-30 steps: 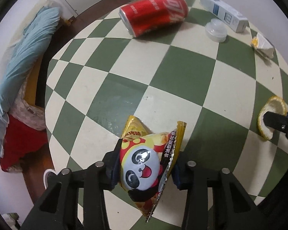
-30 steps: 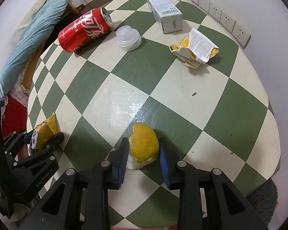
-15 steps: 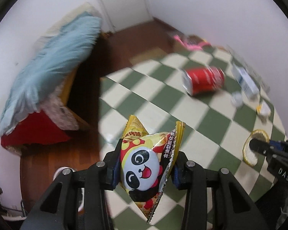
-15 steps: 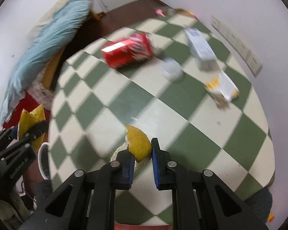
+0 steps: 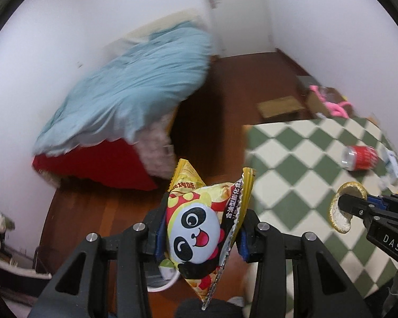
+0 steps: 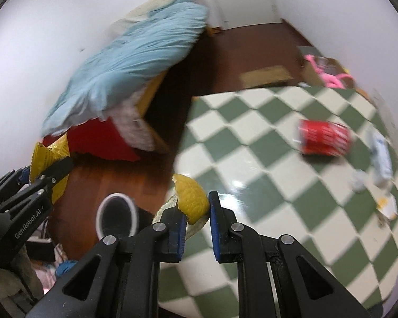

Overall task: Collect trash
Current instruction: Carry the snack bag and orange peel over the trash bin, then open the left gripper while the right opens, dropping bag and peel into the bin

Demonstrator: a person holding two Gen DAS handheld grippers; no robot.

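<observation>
My left gripper (image 5: 201, 228) is shut on a yellow panda snack bag (image 5: 199, 222) and holds it over the wooden floor, left of the table. It also shows in the right wrist view (image 6: 49, 169). My right gripper (image 6: 195, 212) is shut on a yellow citrus peel (image 6: 191, 193), held at the table's left edge; the peel also shows in the left wrist view (image 5: 342, 209). A white-rimmed bin (image 6: 116, 217) stands on the floor below, between both grippers.
On the green-and-cream checkered table (image 6: 252, 159) lie a red cola can (image 6: 323, 137), a white carton (image 6: 381, 156), a small clear lid (image 6: 358, 180) and a crumpled yellow-white wrapper (image 6: 388, 206). A bed with a blue cover (image 6: 124, 61) stands at the left.
Both grippers have lifted their trash off the table and swung left, away from it, out over the floor. The bin has come into the right wrist view.
</observation>
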